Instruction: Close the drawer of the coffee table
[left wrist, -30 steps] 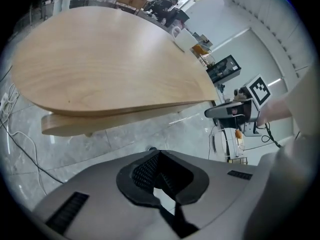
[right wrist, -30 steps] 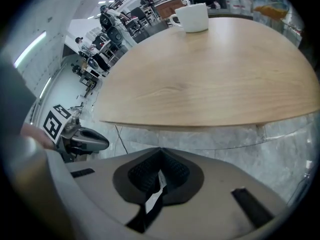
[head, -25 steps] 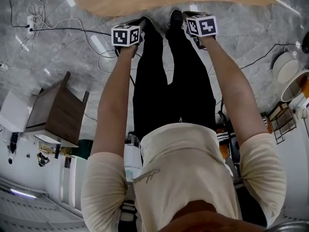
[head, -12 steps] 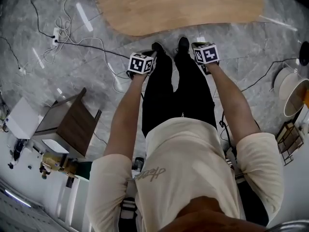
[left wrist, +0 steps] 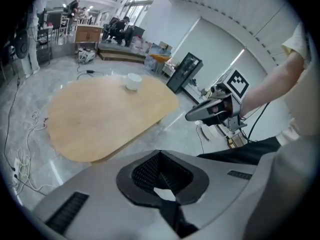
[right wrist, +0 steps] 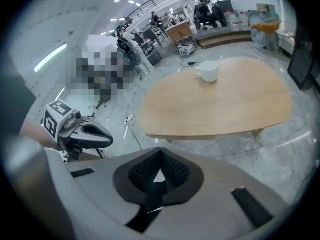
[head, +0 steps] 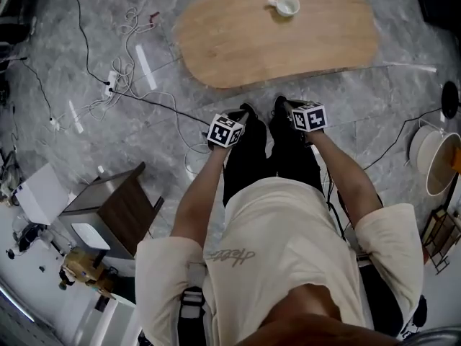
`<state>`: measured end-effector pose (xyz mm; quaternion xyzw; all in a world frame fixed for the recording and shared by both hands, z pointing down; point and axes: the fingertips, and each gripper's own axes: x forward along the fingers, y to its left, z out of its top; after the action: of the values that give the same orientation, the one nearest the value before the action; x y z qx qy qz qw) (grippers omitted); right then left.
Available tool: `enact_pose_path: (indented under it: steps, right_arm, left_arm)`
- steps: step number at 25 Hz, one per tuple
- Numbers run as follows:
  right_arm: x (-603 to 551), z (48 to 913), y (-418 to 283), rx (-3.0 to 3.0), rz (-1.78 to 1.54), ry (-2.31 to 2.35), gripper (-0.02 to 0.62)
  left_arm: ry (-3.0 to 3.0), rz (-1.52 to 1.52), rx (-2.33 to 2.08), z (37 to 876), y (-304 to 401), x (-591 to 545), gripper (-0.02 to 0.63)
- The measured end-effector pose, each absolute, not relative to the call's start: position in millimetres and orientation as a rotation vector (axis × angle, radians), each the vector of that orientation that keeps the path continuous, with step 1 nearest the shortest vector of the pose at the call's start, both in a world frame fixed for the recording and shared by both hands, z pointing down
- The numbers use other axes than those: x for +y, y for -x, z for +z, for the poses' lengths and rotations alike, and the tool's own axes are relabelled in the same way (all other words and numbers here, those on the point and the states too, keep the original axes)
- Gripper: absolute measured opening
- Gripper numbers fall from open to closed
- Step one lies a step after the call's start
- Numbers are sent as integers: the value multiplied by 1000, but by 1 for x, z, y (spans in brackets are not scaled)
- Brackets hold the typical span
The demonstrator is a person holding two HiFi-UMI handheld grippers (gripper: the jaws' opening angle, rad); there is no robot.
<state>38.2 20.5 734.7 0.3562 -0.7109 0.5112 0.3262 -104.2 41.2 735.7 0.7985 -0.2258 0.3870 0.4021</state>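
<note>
Coffee table (head: 277,38) stands on the grey floor (head: 403,99) before the person's feet, a white cup (head: 287,5) near its worktop's far edge. Left gripper (left wrist: 161,183) and right gripper (right wrist: 159,176) hang near it, fingers clenched, empty.

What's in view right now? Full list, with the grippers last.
coffee table: one, light wood, oval, ahead of the person's feet; no drawer shows in any view
cup: one, white, on the table's far side
floor: grey marble look
cables: several, black and white, on the floor left of the table
power strip: one, white, among the cables
cabinet: one, dark brown, on the floor at lower left
tub: one, white, round, at the right edge
shirt: beige, on the person
trousers: black
left gripper: grey, jaws together, nothing held
right gripper: grey, jaws together, nothing held
</note>
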Motion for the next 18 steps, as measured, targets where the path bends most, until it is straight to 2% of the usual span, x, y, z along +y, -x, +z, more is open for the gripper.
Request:
enact_pose_path:
  steps: [10, 18]
  right_arm:
    - [-44, 571, -30, -2221, 1066, -1087, -3]
    - [-90, 426, -23, -2511, 844, -1243, -4]
  left_arm:
    - [-2284, 615, -879, 548, 92, -40, 5]
    - [-2396, 441, -1050, 423, 101, -71, 5]
